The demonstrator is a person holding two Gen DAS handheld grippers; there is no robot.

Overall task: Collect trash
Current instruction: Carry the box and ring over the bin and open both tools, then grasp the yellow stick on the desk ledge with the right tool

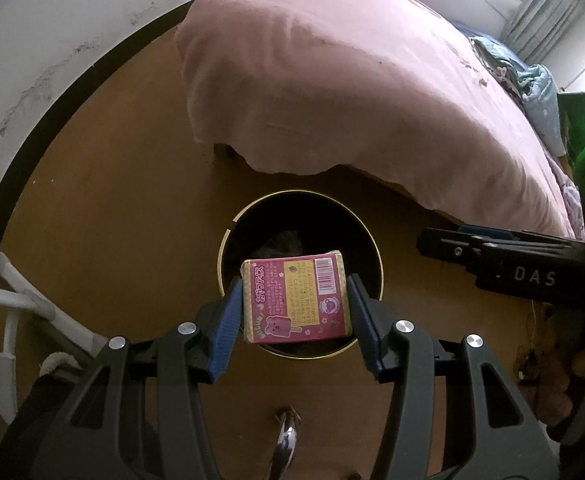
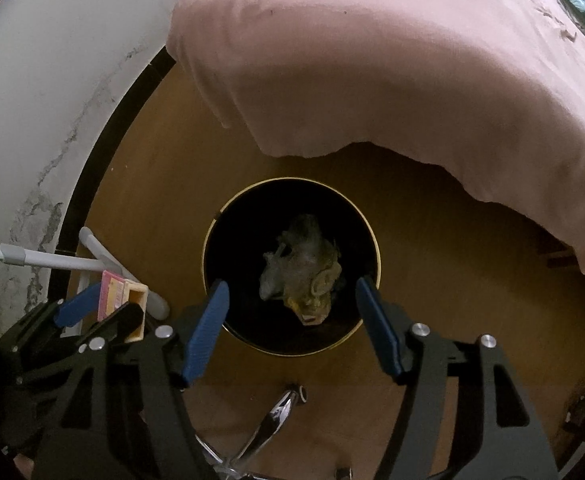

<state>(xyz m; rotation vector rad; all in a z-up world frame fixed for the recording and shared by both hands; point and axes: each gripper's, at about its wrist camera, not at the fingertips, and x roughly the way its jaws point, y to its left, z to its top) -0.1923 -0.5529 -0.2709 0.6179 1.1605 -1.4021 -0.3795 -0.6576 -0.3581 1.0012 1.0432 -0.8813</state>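
Note:
My left gripper point(image 1: 294, 300) is shut on a pink and yellow ice-cream box point(image 1: 296, 298) and holds it above the round black trash bin point(image 1: 372, 256) with a gold rim. In the right wrist view the same bin point(image 2: 228, 240) stands on the wooden floor and holds crumpled trash point(image 2: 300, 270). My right gripper point(image 2: 292, 300) is open and empty above the bin's near side. The left gripper with the box point(image 2: 118, 296) shows at the left of that view. The right gripper point(image 1: 492, 252) shows at the right of the left wrist view.
A bed with a pink cover point(image 1: 352, 80) overhangs the floor just behind the bin. White rods of a rack point(image 2: 52, 258) lie at the left by the wall. A chrome chair base point(image 2: 276, 416) is below the grippers. Wooden floor point(image 1: 132, 200) surrounds the bin.

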